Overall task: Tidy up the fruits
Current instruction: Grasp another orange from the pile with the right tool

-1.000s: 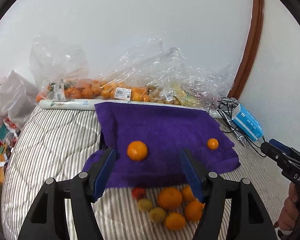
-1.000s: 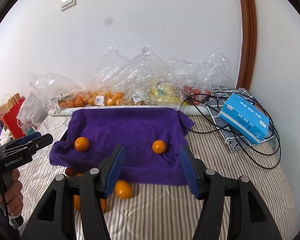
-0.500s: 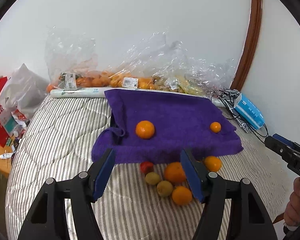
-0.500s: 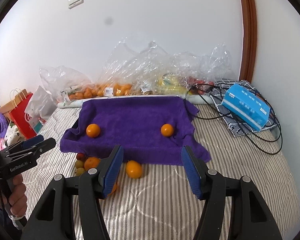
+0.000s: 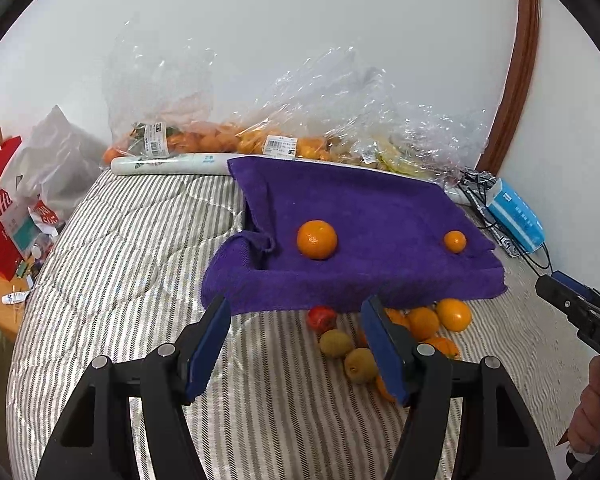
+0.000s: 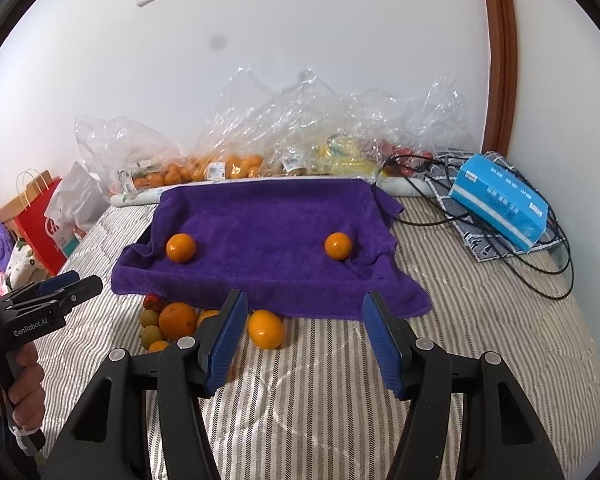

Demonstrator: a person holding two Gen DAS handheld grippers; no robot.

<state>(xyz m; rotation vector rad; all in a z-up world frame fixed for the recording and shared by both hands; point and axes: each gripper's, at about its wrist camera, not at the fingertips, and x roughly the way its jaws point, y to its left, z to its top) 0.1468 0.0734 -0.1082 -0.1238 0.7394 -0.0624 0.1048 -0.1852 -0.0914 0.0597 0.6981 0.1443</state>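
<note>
a towel (image 6: pixel 268 236) lies spread on the bed (image 6: pixel 480 320), reaching back towards the far wall. two oranges rest on the towel, well apart: the left orange (image 6: pixel 181 247) near its left edge, the right orange (image 6: pixel 338 245) towards its right side. just before the towel's near edge, on the bed, sits a cluster of fruit (image 6: pixel 168 322) at the left, with a single orange (image 6: pixel 265 329) just right of it. behind the towel, along the wall, lie plastic bags of fruit (image 6: pixel 228 164). far right of the towel, a box (image 6: pixel 500 200) sits on cables (image 6: pixel 548 276). off the bed's left side stands a paper bag (image 6: pixel 40 224).
</note>
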